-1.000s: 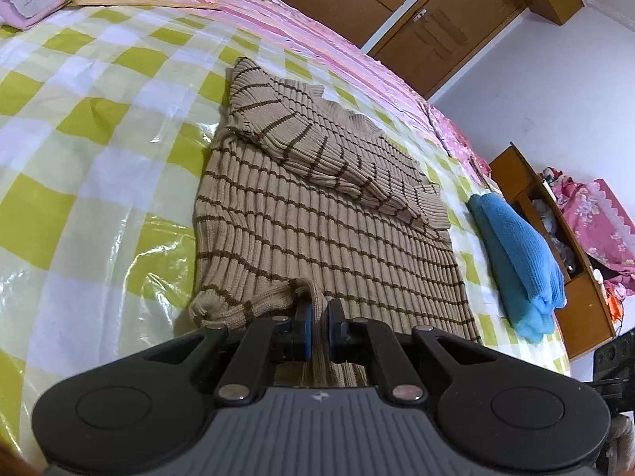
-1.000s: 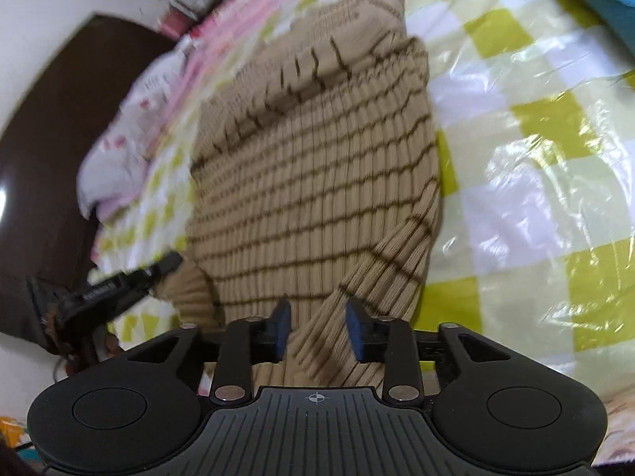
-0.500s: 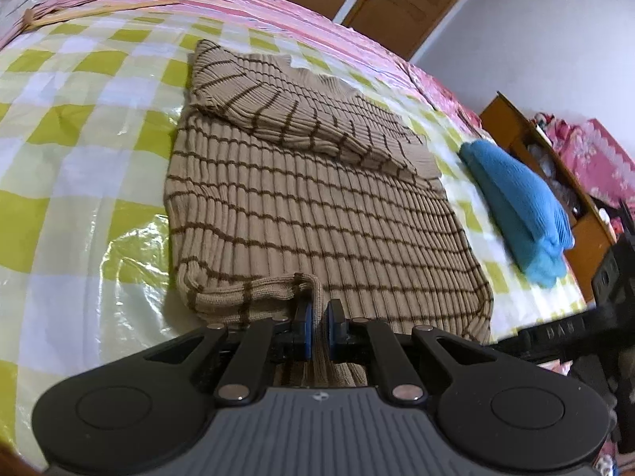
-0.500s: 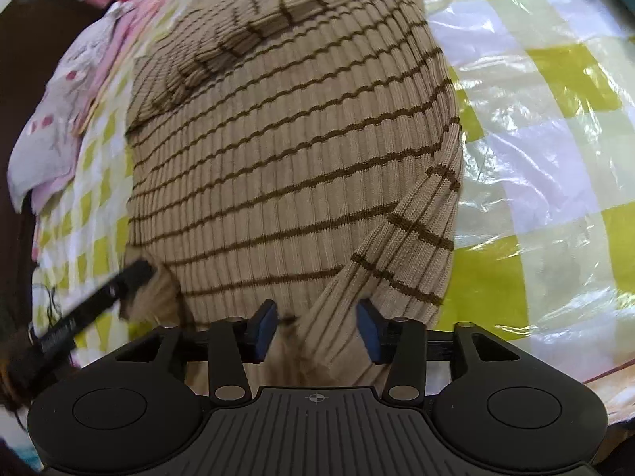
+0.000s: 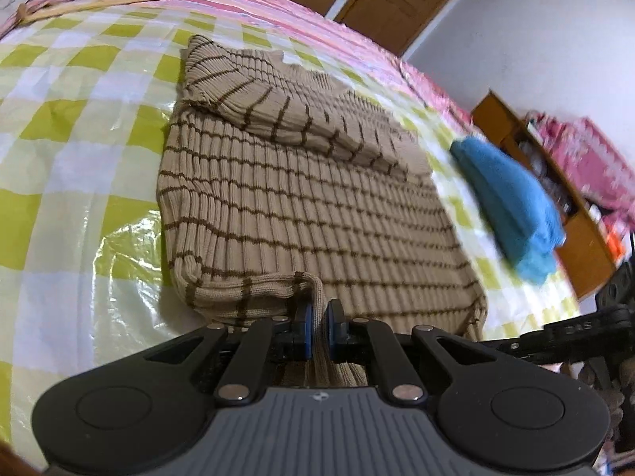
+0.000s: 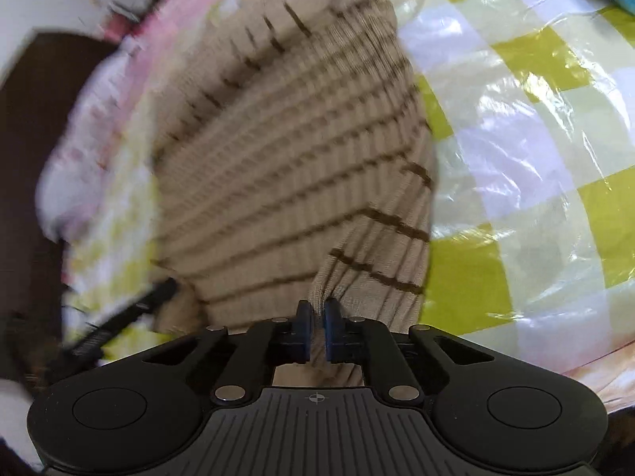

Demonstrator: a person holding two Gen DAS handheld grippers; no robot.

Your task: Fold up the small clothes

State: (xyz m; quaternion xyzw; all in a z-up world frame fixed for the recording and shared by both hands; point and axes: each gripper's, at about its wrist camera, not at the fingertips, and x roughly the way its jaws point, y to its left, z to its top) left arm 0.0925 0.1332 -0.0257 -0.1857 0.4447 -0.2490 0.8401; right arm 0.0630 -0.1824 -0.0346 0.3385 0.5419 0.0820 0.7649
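Hand-held gripper (image 5: 317, 327) fingers pinching striped sweater's (image 5: 301, 198) near hem.

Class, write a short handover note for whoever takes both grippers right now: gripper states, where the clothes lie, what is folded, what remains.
Left gripper: shut on the near hem of the striped sweater.
Right gripper: jaws closing, hem fabric pinched between them.
Sweater lies flat on the checked plastic sheet, one sleeve folded across its chest.
Blue folded garment rests beside it, probably finished.
Left to do: likely carry the hem up toward the collar, then tidy the fold.
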